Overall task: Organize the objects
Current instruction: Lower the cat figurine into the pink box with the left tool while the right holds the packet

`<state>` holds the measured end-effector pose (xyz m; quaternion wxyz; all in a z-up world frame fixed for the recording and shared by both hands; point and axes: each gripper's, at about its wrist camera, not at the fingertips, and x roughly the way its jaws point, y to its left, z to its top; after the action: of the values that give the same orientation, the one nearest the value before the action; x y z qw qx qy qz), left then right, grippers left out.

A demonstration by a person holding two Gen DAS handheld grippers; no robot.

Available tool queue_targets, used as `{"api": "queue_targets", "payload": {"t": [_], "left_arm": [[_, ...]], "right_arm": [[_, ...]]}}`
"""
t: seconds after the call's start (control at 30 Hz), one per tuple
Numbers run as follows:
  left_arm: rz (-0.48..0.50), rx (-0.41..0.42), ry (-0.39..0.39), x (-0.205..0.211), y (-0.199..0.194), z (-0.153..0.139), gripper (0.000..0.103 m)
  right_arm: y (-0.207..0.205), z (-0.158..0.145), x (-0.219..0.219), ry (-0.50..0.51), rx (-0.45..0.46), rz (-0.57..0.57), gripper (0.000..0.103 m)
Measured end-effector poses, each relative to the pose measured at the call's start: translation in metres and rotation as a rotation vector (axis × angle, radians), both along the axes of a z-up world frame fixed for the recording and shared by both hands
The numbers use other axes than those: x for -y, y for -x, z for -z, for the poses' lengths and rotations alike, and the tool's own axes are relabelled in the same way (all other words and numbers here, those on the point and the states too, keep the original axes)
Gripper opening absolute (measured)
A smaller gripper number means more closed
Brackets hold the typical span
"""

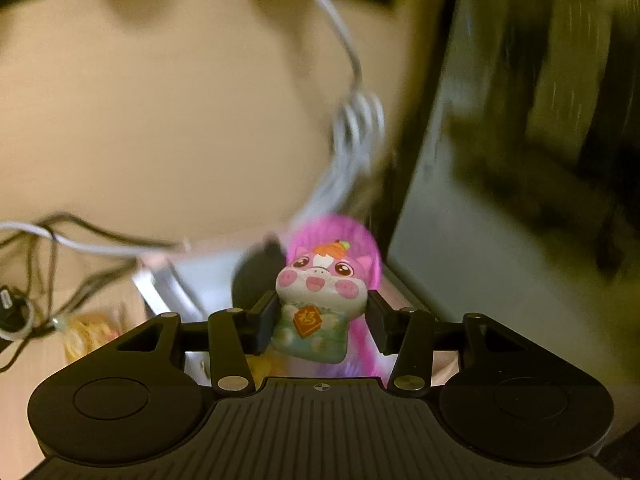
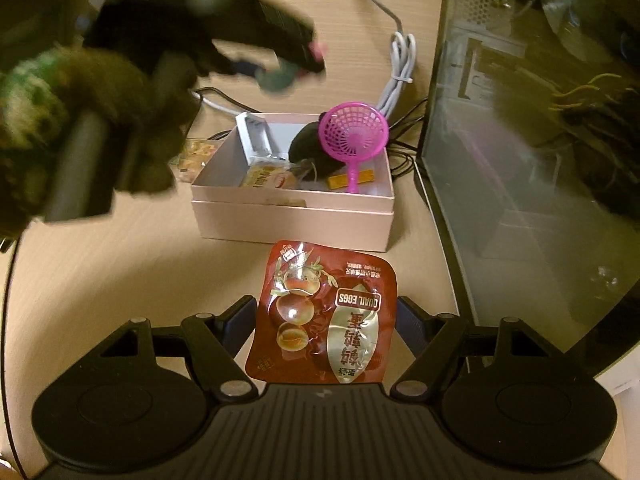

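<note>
My left gripper (image 1: 322, 326) is shut on a small pig figurine (image 1: 320, 300) with a pink face and green body, held in the air above the pink box (image 2: 292, 216). In the right wrist view the left gripper (image 2: 280, 70) shows blurred at upper left, over the box. My right gripper (image 2: 326, 320) is open around a red quail egg packet (image 2: 324, 316) that lies on the table in front of the box. The box holds a pink plastic scoop (image 2: 352, 130), a black object (image 2: 310, 148), a snack packet (image 2: 266, 178) and a white case (image 2: 254, 136).
A glass-sided computer case (image 2: 520, 140) stands at the right. A coiled grey cable (image 2: 398, 76) and black wires (image 1: 52, 264) lie on the wooden table (image 2: 120, 272) behind and left of the box. A small snack packet (image 2: 192, 160) lies at the box's left.
</note>
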<state>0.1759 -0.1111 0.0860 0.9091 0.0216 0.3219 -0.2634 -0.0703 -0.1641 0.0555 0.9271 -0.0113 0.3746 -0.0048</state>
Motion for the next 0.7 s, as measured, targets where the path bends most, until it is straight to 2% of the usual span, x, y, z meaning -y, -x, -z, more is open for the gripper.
{"api": "queue_targets", "payload": {"t": [0.17, 0.2, 0.33, 0.4, 0.47, 0.53, 0.6, 0.7], "left_arm": [[-0.007, -0.024, 0.117, -0.012, -0.001, 0.006, 0.052], [-0.003, -0.022, 0.109, -0.013, -0.001, 0.005, 0.052], [0.05, -0.065, -0.007, -0.003, -0.006, 0.012, 0.053], [0.025, -0.059, -0.041, 0.0, -0.007, 0.016, 0.053], [0.002, -0.079, -0.048, -0.005, -0.009, 0.022, 0.052], [0.021, -0.115, -0.067, -0.006, -0.012, 0.029, 0.053], [0.026, -0.107, -0.078, -0.007, -0.011, 0.033, 0.053], [-0.01, -0.172, -0.038, -0.014, -0.016, 0.039, 0.053]], "right_arm": [[-0.003, 0.003, 0.005, 0.007, -0.001, 0.014, 0.075], [-0.003, 0.004, 0.006, 0.004, -0.005, 0.014, 0.075], [-0.009, 0.014, 0.008, -0.003, -0.044, 0.009, 0.075], [-0.012, 0.018, 0.006, 0.007, -0.055, -0.001, 0.075], [-0.014, 0.02, 0.003, 0.021, -0.056, -0.01, 0.075], [-0.015, 0.022, 0.003, 0.026, -0.055, -0.01, 0.075], [-0.015, 0.024, 0.003, 0.026, -0.062, -0.004, 0.075], [-0.015, 0.028, 0.002, 0.026, -0.07, 0.002, 0.075]]}}
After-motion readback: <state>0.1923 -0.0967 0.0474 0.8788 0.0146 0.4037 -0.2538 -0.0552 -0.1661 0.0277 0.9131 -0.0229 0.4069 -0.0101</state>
